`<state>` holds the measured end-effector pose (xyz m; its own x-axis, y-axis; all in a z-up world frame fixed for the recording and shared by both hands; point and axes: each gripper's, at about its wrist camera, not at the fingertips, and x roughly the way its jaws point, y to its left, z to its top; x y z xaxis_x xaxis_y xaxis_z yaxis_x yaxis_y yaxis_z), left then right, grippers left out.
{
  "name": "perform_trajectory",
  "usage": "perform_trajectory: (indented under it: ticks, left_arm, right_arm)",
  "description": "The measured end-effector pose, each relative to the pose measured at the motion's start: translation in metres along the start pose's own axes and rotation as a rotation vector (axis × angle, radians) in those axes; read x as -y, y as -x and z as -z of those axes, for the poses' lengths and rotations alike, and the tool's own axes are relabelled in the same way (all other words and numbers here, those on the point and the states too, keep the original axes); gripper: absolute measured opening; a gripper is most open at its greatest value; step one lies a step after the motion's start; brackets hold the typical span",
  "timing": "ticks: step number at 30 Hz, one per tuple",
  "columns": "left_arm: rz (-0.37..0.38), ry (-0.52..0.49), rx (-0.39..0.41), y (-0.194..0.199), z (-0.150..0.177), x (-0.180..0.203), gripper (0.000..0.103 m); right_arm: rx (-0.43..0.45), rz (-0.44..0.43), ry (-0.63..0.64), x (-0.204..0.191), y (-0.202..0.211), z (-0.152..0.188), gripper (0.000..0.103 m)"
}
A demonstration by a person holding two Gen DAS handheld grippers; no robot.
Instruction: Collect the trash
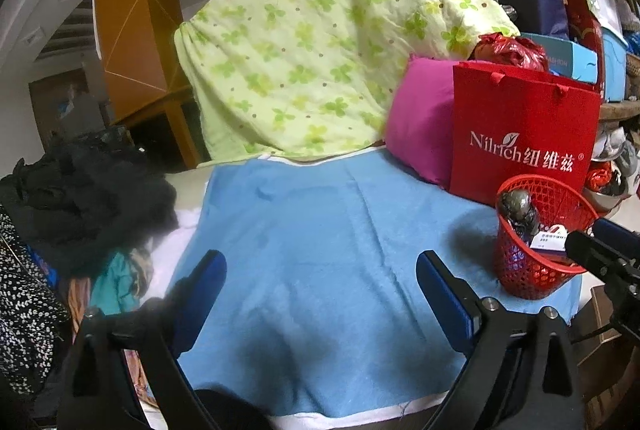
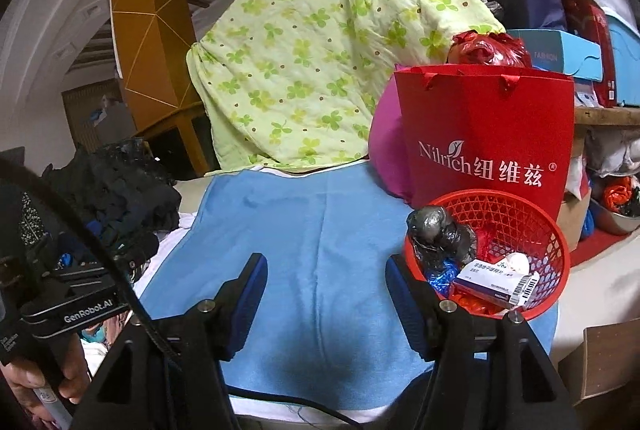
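Note:
A red mesh basket [image 2: 536, 226] [image 1: 556, 198] stands at the right end of the blue towel [image 2: 304, 230] [image 1: 320, 230]. In it lie a crumpled dark plastic bag [image 2: 438, 230] [image 1: 518, 210], a small medicine box [image 2: 492, 280], a white paper wad [image 2: 518, 262] and blue foil [image 2: 442, 276]. My right gripper [image 2: 326, 282] is open over the towel, its right finger beside the basket's left rim, nothing between the pads. My left gripper [image 1: 320, 278] stands wide open above bare towel, holding nothing. The right gripper's body [image 1: 604, 254] pokes in at the right edge of the left wrist view.
A red paper bag [image 2: 480, 142] and a pink cushion [image 1: 420, 126] stand behind the basket. A green clover quilt [image 1: 312, 42] rises at the back. Dark clothes [image 1: 80, 198] pile up left of the towel. A person's hand [image 2: 44, 386] holds the left gripper's handle.

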<state>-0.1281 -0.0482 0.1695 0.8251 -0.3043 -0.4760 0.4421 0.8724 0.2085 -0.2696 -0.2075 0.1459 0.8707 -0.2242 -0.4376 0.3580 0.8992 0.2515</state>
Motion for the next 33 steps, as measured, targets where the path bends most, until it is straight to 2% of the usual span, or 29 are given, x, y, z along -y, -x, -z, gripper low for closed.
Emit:
perform_trajectory:
  ticks: [7,17,33]
  left_arm:
    - [0.005,0.008,-0.012,0.009,0.002,0.000,0.096]
    - [0.006,0.014,-0.007,0.016,0.003,0.002,0.096]
    - [0.010,0.012,-0.008,0.018,0.003,0.004,0.096]
  right_arm:
    - [0.026,0.054,0.037,-0.003,0.010,0.002,0.068]
    - [0.076,0.071,0.053,-0.005,0.027,0.001,0.071]
    - [0.069,0.071,0.053,-0.005,0.025,0.004,0.071]
